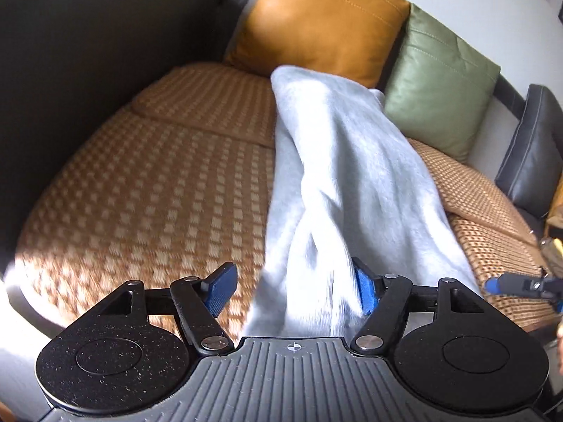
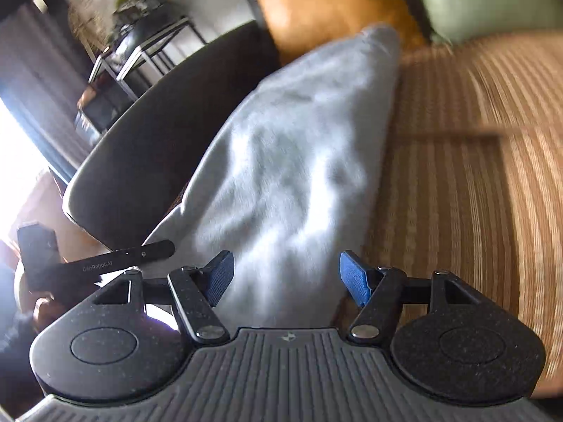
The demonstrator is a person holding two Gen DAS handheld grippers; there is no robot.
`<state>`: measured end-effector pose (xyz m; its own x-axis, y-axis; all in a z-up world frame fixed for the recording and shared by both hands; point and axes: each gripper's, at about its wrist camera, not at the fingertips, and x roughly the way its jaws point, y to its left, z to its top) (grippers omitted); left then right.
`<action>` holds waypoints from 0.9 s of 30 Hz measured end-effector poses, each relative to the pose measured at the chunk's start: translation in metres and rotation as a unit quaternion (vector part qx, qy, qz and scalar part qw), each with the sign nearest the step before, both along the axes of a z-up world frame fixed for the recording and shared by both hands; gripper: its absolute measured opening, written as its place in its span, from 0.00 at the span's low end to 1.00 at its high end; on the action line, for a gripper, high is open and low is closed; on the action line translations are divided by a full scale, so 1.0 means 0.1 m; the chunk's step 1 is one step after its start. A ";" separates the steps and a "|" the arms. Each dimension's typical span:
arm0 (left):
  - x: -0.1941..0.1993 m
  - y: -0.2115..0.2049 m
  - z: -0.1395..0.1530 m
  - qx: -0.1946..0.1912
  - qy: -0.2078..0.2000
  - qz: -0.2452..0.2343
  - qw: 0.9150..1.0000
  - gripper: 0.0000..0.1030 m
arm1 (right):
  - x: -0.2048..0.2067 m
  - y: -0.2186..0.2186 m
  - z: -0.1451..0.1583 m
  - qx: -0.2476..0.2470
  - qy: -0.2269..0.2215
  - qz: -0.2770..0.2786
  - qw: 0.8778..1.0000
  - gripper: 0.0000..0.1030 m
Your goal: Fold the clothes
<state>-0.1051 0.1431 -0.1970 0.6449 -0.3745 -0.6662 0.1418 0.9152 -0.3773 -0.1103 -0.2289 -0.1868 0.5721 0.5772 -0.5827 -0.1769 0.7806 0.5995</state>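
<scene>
**Lying on the sofa: one grey cloth, both tongs wide open**

Lying on the sofa seat (image 1: 147,190) is the soft grey cloth (image 1: 337,176). It runs in a long bunched strip from near the orange pillow (image 1: 316,17) at the back down to the front edge, right up to your tools.

Your left gripper (image 1: 292,290) is open. Its two blue pads are far apart. The cloth sits between them and touches the right pad (image 1: 364,290). The left pad (image 1: 221,292) is over the bare woven seat, and it is not touching the cloth.

Your right gripper (image 2: 286,277) is open too. The cloth (image 2: 292,161) fills the gap between its blue pads. You cannot tell if the pads touch it, because the picture is blurry there.

In the left view, a green pillow (image 1: 440,81) sits beside the orange one, and the dark sofa arm (image 1: 88,52) curves around on the left. The tip of your other tool shows at the far right edge.

In the right view, the cloth rises to a point near the orange pillow (image 2: 316,3). The dark sofa arm (image 2: 151,140) is on its left and the striped seat (image 2: 475,193) is on its right. A metal stand with a plant (image 2: 140,35) is behind the sofa arm. Your other tool shows at the left edge.
</scene>
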 end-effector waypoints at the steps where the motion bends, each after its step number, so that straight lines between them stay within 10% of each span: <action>1: -0.03 0.04 -0.02 -0.016 0.007 0.004 1.000 0.75 | -0.04 -0.04 -0.07 0.018 0.020 -0.010 1.000 0.69; 6: -0.13 0.18 -0.13 -0.082 0.028 0.014 0.996 0.79 | -0.12 -0.13 -0.41 0.108 0.095 -0.038 0.989 0.69; 18: 0.02 -0.03 -0.10 -0.052 0.018 -0.046 0.997 0.83 | 0.05 0.09 -0.65 0.192 0.124 -0.020 0.973 0.72; 27: -0.16 -0.07 0.08 -0.058 0.007 -0.033 0.998 0.40 | 0.01 -0.04 -0.50 0.187 0.089 -0.001 0.978 0.41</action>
